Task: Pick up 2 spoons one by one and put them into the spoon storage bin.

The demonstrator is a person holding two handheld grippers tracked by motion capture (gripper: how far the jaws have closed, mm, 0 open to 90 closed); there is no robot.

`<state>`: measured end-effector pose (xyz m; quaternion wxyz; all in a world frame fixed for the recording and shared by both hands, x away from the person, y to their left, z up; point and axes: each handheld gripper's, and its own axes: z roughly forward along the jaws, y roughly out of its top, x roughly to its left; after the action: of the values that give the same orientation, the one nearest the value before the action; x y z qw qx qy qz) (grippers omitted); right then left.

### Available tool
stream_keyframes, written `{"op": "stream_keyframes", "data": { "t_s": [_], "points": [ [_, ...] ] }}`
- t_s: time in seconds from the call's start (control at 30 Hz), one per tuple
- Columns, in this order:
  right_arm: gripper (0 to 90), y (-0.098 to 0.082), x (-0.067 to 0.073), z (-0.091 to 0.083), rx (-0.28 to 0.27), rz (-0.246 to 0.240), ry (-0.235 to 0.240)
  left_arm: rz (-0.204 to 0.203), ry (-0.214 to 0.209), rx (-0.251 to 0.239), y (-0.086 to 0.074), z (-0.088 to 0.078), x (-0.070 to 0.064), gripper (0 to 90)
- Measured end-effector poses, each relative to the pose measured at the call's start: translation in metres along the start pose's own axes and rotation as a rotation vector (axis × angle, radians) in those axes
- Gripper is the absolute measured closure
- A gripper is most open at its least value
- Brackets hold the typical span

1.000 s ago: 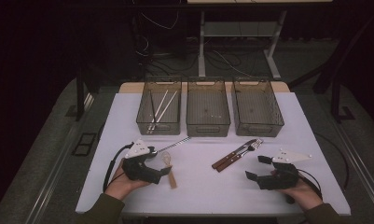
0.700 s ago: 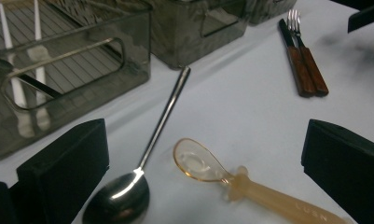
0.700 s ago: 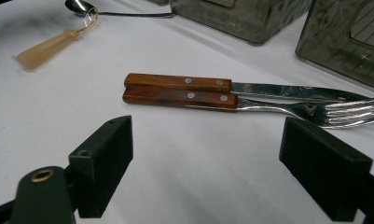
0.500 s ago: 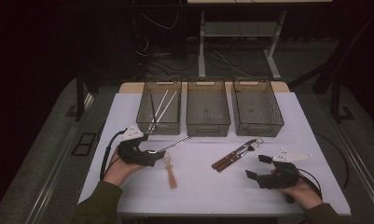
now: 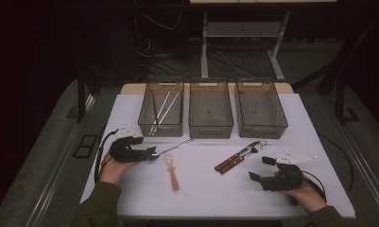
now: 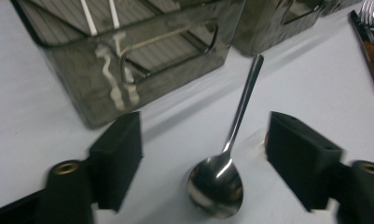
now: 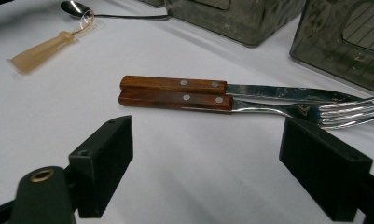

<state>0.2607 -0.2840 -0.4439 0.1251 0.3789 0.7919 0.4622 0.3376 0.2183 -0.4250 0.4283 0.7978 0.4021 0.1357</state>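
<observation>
Since the frame a second back, the left gripper (image 5: 149, 154) has moved from beside the pale wooden utensil (image 5: 172, 172) up and over to the bowl end of the metal spoon (image 5: 170, 149); the right gripper (image 5: 256, 176) has stayed put. The left jaws have just been closing, and in the left gripper view the spoon's bowl (image 6: 216, 186) lies between them, flat on the white table (image 5: 201, 189), with clear gaps on both sides; the pads do not press on it yet, so the jaws are open and nothing is held. The spoon's handle runs away toward the near wall of the left bin (image 5: 162, 113), which holds two white chopsticks (image 5: 163, 109); the middle bin (image 5: 211, 108) and right bin (image 5: 260, 108) look empty. The right jaws stand open over bare table, facing the wood-handled knife (image 7: 231, 87) and fork (image 7: 250, 106), which lie side by side, touching. Judgement: the step in hand is the pickup of the spoon. The bowl is rounded and slick, so a pinch there may squirt out; better to shift toward the neck, where the handle narrows, keep the pads low to the table, close squarely, then lift level.
</observation>
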Motion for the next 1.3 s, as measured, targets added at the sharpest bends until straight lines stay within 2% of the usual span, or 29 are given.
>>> {"op": "stream_keyframes", "data": {
  "t_s": [0.27,0.37,0.4,0.6,0.77,0.93,1.1,1.3],
  "points": [
    [17.5,0.000,0.000,0.001,0.006,-0.005,0.001,-0.026,-0.035,0.046,-0.005,0.007,0.003,44.3],
    [17.5,0.000,0.001,0.001,0.006,-0.006,0.002,-0.030,-0.042,0.071,-0.007,0.011,0.002,45.3],
    [17.5,0.000,0.001,0.001,0.006,-0.008,0.002,-0.017,-0.045,0.088,-0.007,0.012,0.002,45.6],
    [17.6,0.000,0.001,0.001,0.007,-0.009,0.001,-0.006,-0.042,0.135,-0.009,0.019,0.000,46.5],
    [17.6,0.000,0.001,0.001,0.009,-0.008,0.001,0.002,-0.043,0.159,-0.011,0.020,-0.001,46.7],
    [17.6,0.000,0.001,0.001,0.009,-0.010,0.001,0.030,-0.034,0.161,-0.011,0.021,-0.002,47.8],
    [17.6,0.000,0.001,0.000,0.009,-0.009,0.001,0.082,-0.017,0.175,-0.012,0.021,-0.007,48.0],
    [17.5,0.000,0.001,0.000,0.008,-0.009,0.001,0.117,-0.018,0.180,-0.013,0.020,-0.011,51.5]
  ]
}}
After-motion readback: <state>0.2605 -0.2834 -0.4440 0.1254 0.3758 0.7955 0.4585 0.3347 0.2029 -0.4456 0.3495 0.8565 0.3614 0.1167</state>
